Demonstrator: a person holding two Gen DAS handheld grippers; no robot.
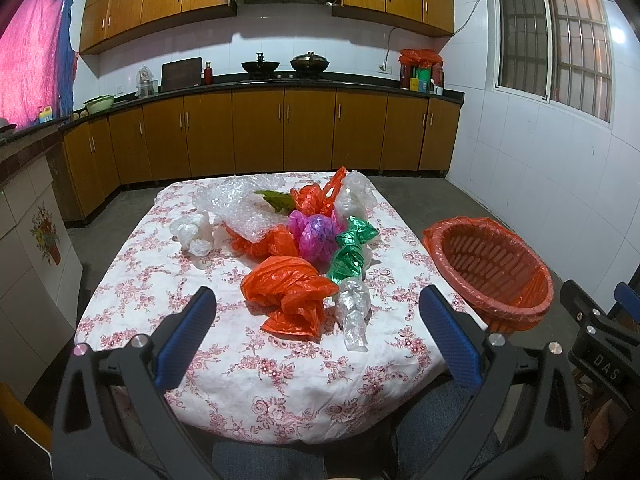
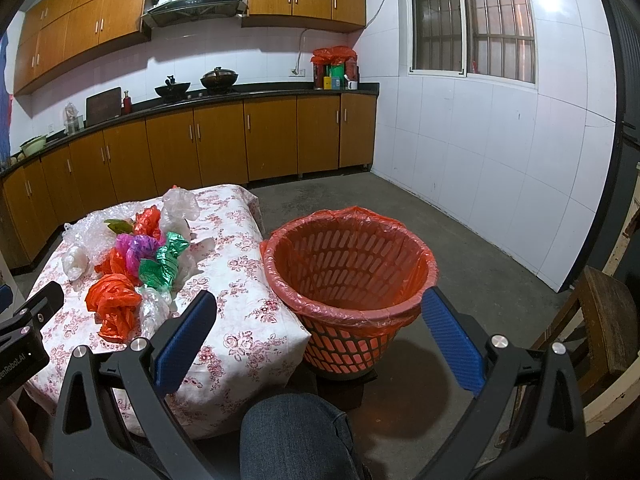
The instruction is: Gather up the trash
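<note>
The trash is a heap of crumpled plastic lying on the cloth-covered surface (image 1: 180, 280): an orange bag (image 1: 288, 292) nearest the person, a clear wad (image 1: 354, 312) just beside it to the right, a green foil-like bag (image 1: 352, 250), a pink-purple bag (image 1: 314, 236), a sheet of bubble wrap (image 1: 236, 204) farther back and a small white bag (image 1: 192, 232) off to the left. All of it looks very light, soft and springy; it will probably crush flat under the pads, and the smooth film may slip, so the best hold is likely across a bunched, knotted fold rather than on a loose flap. The pieces touch and overlap, so lifting one could drag a neighbour. The left claw (image 1: 316, 340) is spread wide and holds nothing, hovering over the near edge in line with the orange bag. The right claw (image 2: 318, 340) is likewise wide open and empty, pointed toward the basket (image 2: 348, 276). That basket, an orange lattice bin lined with a thin orange bag, stands on the floor just beside the surface's right edge, and what shows of its inside holds no trash.
</note>
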